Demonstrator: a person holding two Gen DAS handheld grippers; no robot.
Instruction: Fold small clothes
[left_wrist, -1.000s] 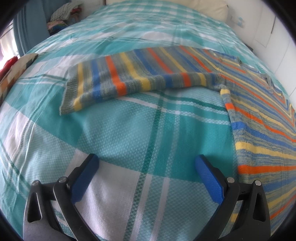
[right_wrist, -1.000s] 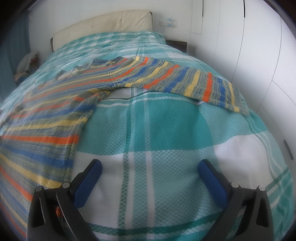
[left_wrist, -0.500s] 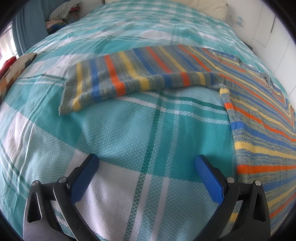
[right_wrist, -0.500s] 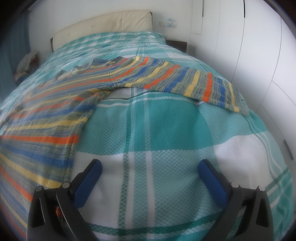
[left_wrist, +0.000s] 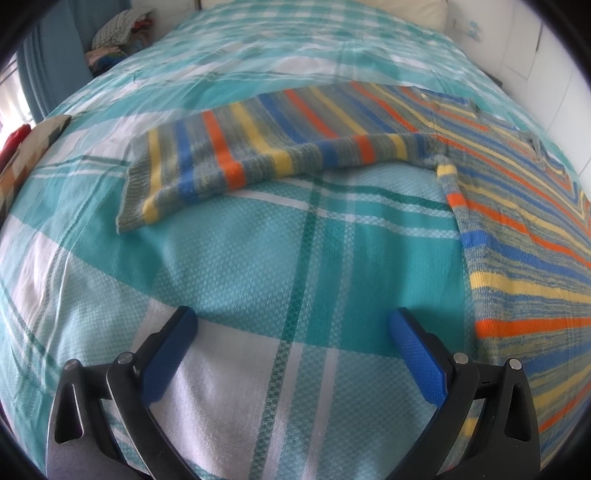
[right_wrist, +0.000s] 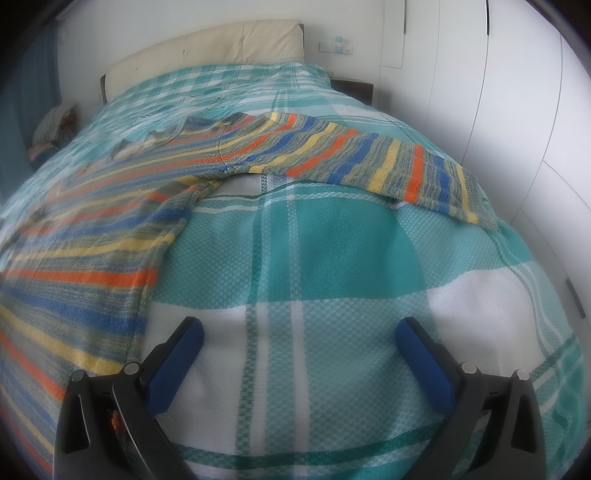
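The striped sweater (left_wrist: 517, 229) runs off the right edge of the left wrist view, its hem and other sleeve unseen; in the right wrist view its body (right_wrist: 74, 258) is cut at the lower left. The clothes pile (left_wrist: 118, 40) at upper left is too small to identify.

Both cameras are sitting low and close over the bed (left_wrist: 258, 258), each looking forward between its own spread fingers toward the headboard (right_wrist: 207, 48). The left wrist view is facing the left sleeve (left_wrist: 221, 158), with the sweater (left_wrist: 517, 229) body running along its right side. The right wrist view is facing the right sleeve (right_wrist: 388, 162), body on its left. They are sharing the sweater and the checked cover.
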